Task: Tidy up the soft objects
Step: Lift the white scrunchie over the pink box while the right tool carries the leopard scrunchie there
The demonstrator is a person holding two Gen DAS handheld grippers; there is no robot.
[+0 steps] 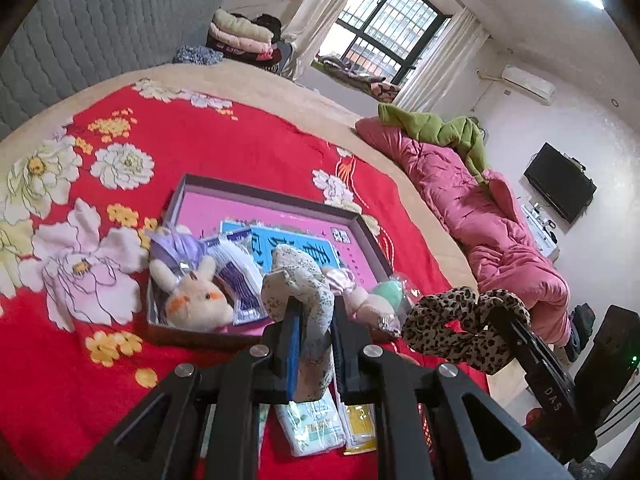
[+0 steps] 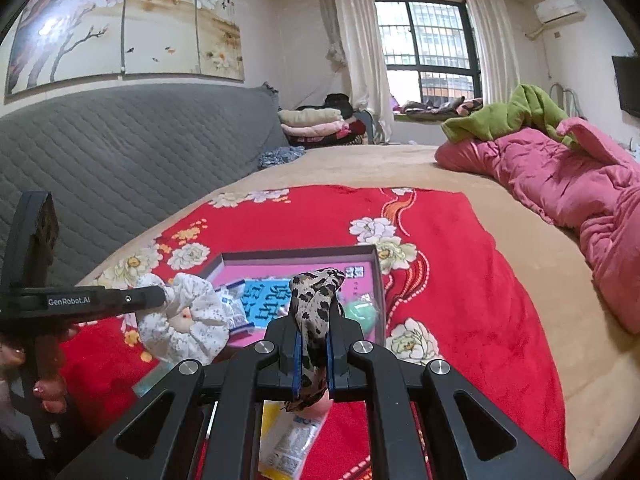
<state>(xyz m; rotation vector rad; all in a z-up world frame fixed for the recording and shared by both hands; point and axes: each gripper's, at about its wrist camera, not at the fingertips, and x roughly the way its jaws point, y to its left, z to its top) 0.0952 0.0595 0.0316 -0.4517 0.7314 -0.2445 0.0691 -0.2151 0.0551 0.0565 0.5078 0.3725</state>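
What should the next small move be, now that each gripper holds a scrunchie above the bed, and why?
Probably carry both forward over the open box and lower them. The left gripper is shut on the white floral scrunchie, the right gripper on the leopard scrunchie. The box already holds a plush toy and packets, with bare pink floor further in.

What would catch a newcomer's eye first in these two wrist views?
The red floral blanket spread over the bed dominates both views. Close to the cameras, each hand-held gripper is clamped on a scrunchie: the left hand-held gripper on a pale floral scrunchie, the right hand-held gripper on a leopard-print scrunchie. Just beyond them on the blanket lies a shallow pink-lined box with a plush rabbit at its near left corner.
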